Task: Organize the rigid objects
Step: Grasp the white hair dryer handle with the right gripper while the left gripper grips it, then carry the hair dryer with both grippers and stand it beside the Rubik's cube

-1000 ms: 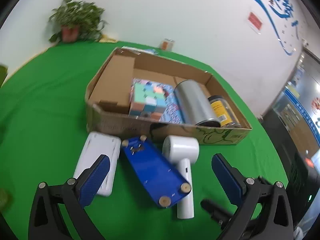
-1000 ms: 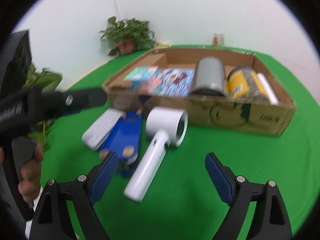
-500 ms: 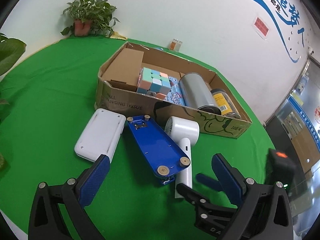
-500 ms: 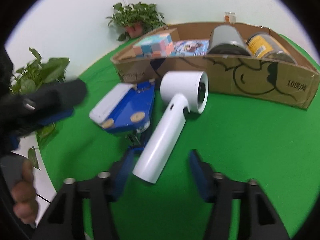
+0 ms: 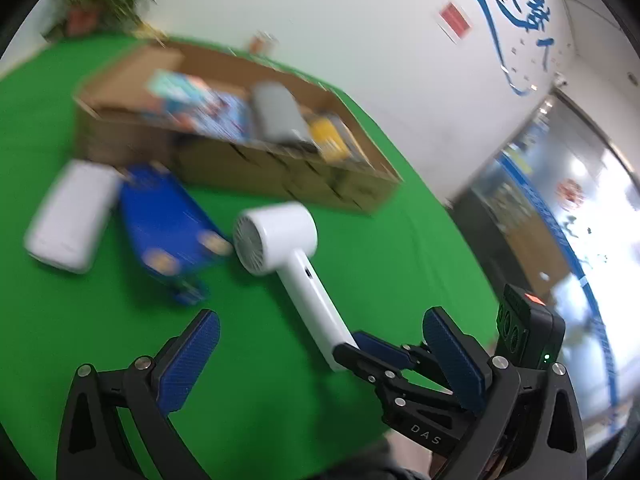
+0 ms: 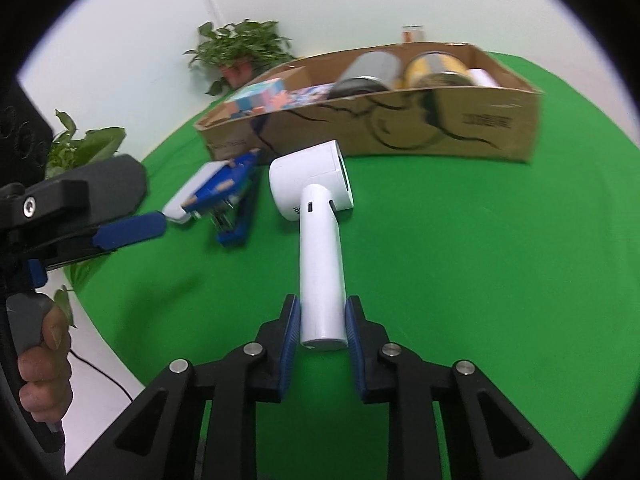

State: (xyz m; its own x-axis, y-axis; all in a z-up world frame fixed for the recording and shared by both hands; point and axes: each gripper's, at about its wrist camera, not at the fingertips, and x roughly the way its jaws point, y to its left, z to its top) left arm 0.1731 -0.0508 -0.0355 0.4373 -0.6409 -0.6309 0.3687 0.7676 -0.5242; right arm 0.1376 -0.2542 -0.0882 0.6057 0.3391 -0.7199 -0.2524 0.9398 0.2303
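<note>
Right tool (image 6: pixel 322 322) now pinching smooth white hairdryer (image 6: pixel 320 240) handle | left tool (image 5: pixel 320 354) spread

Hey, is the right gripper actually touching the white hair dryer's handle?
Touching: in the right wrist view, the right gripper has both pads against the white hair dryer handle.

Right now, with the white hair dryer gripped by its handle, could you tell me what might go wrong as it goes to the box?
The right gripper pinches only the handle's end of the white plastic hair dryer, so the heavy head may sag or twist out. Swinging it, the head could knock the blue stapler beside it. It might also catch the front wall of the brown cardboard box, which already looks crowded.
</note>
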